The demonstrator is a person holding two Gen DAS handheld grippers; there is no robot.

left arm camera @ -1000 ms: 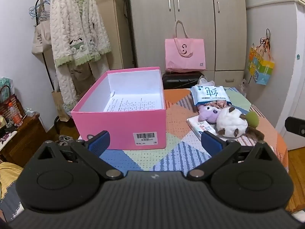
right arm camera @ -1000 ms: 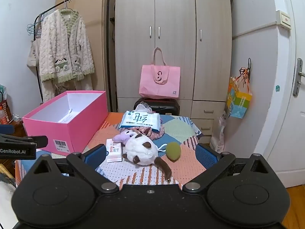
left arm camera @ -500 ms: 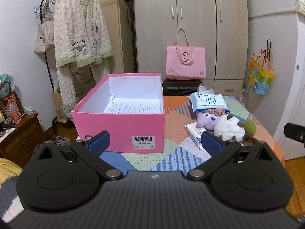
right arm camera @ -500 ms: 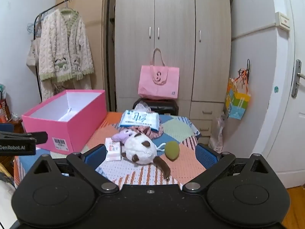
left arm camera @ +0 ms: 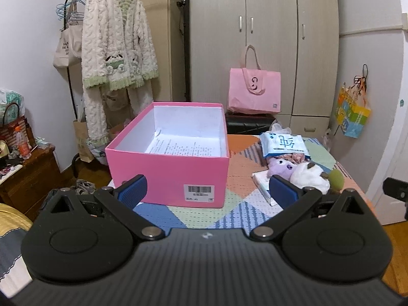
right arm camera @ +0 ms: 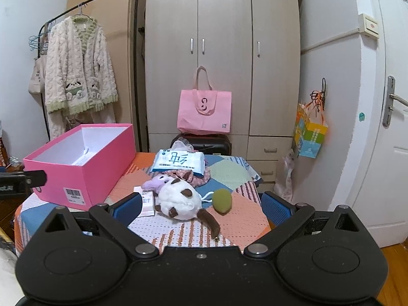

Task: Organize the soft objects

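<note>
Your box (left arm camera: 168, 170) holds only a paper sheet; the plush (right arm camera: 178, 199), sponge (right arm camera: 222, 200) and tissue pack (right arm camera: 178, 162) all wait on the table (right arm camera: 237, 227). Both your left claw (left arm camera: 207, 191) and right claw (right arm camera: 201, 205) hang released, gripping nothing.

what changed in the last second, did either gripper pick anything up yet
No pickup. The left gripper drew back from the pink box, which now looks smaller and farther off. The right gripper barely shifted. Both stayed open and empty; the white plush, green sponge and tissue pack lie where they were.
</note>
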